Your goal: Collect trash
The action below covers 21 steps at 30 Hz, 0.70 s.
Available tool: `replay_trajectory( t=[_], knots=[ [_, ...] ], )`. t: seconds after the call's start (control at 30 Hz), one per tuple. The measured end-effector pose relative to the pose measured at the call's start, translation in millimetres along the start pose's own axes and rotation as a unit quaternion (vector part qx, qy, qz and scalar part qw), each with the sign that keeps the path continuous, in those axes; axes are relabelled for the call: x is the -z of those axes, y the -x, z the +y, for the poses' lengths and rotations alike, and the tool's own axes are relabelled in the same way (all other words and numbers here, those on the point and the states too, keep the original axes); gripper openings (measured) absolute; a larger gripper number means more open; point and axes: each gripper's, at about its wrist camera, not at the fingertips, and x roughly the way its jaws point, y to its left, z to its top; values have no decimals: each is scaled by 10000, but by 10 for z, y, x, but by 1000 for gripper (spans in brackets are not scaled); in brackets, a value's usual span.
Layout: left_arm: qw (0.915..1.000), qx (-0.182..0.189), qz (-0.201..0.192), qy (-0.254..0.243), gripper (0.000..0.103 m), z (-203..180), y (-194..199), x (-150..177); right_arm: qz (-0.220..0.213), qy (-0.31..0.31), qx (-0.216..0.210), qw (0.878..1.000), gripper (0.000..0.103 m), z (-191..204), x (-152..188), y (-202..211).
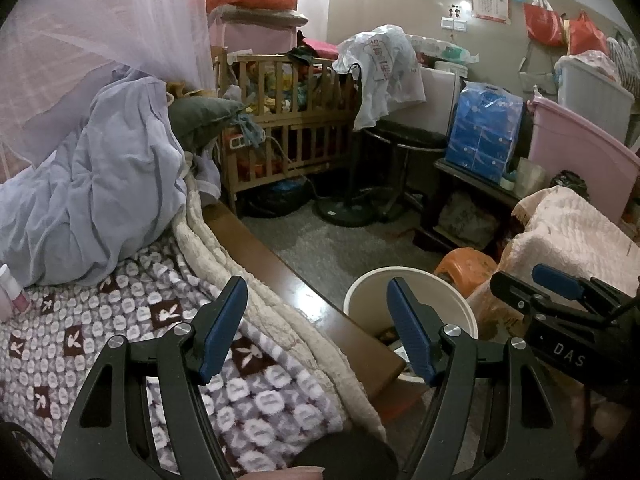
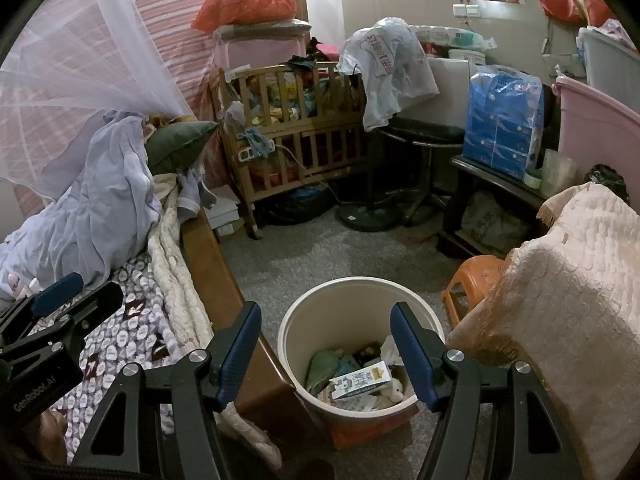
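A white trash bucket stands on the grey floor beside the bed's wooden rail. Inside it lie a milk carton, green wrapping and crumpled paper. My right gripper hangs above the bucket's mouth, open, with nothing between its blue pads. My left gripper is open and empty too, over the bed's edge and the patterned blanket, with the bucket just right of it. Each gripper shows at the edge of the other's view: the right gripper and the left gripper.
A wooden crib full of clothes stands at the back. A fan base and a low dark table with a blue tissue pack are at the right. An orange stool and a pink-draped seat flank the bucket.
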Motion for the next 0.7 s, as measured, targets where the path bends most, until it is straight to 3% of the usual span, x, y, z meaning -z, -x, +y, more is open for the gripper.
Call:
replay_trajectory(
  t=[0.7],
  knots=[
    [9999,77,67,-2,71,-62,-25,9,80,23,1,10000,65,-84,-4,-70]
  ],
)
